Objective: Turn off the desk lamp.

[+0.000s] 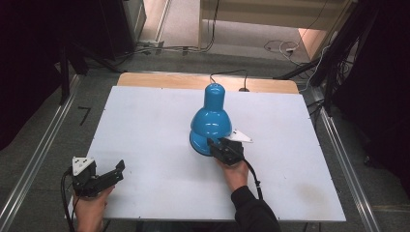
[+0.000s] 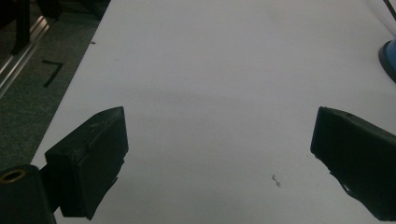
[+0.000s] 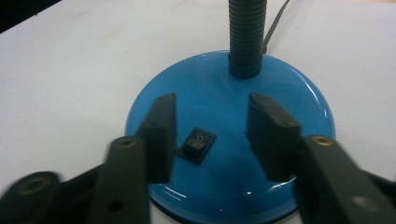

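Note:
A blue desk lamp (image 1: 211, 121) stands mid-table, its shade hanging over its round base (image 3: 289, 116). A black rocker switch (image 3: 197, 143) sits on the base below a dark ribbed neck (image 3: 246, 35). My right gripper (image 1: 216, 145) hovers open over the base, and in the right gripper view (image 3: 212, 135) the switch lies between its jaws, nearer the left one. At the near left corner my left gripper (image 1: 118, 170) rests open above bare table (image 2: 219, 135), with nothing between its jaws. A sliver of the lamp (image 2: 388, 56) shows at the far right of the left gripper view.
The white table top (image 1: 154, 121) has a wooden strip along its far edge. The lamp's cord (image 1: 227, 75) runs off the back. Metal rails (image 1: 38, 154) flank the table, and cables lie on the floor beyond.

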